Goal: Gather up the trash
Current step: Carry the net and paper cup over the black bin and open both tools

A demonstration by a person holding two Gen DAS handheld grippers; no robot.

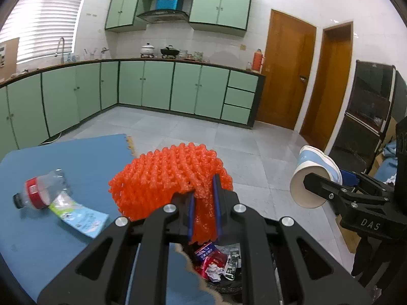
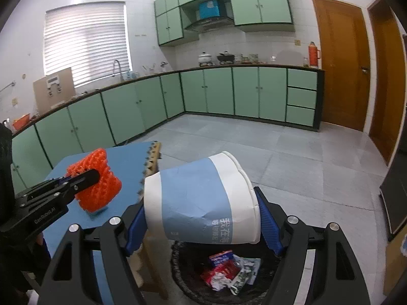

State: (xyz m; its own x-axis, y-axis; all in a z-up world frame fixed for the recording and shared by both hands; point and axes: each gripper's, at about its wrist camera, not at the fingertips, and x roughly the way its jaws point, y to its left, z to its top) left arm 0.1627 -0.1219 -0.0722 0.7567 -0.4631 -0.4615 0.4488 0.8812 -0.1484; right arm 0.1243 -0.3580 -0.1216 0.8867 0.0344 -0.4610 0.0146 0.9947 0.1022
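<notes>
The left gripper (image 1: 204,204) pinches an orange foam net (image 1: 173,175) at the blue table's (image 1: 76,157) edge, the right gripper (image 2: 203,218) clamps a sideways paper cup (image 2: 201,200) above the dark trash bin (image 2: 185,274), and a crushed bottle (image 1: 42,192) lies on the table.

Walls: white tile (image 2: 292,50).
Floor: pale grey tiles (image 2: 292,167), glossy near the doors.
Cupboards: green lower cupboards (image 2: 218,91) ran along two walls under a dark counter; matching upper cupboards (image 2: 262,2) flanked a hood (image 2: 208,23).
Window: slatted blind (image 2: 86,40), bright daylight behind it.
Doors: two brown wooden doors (image 2: 340,61) stood at the right.
</notes>
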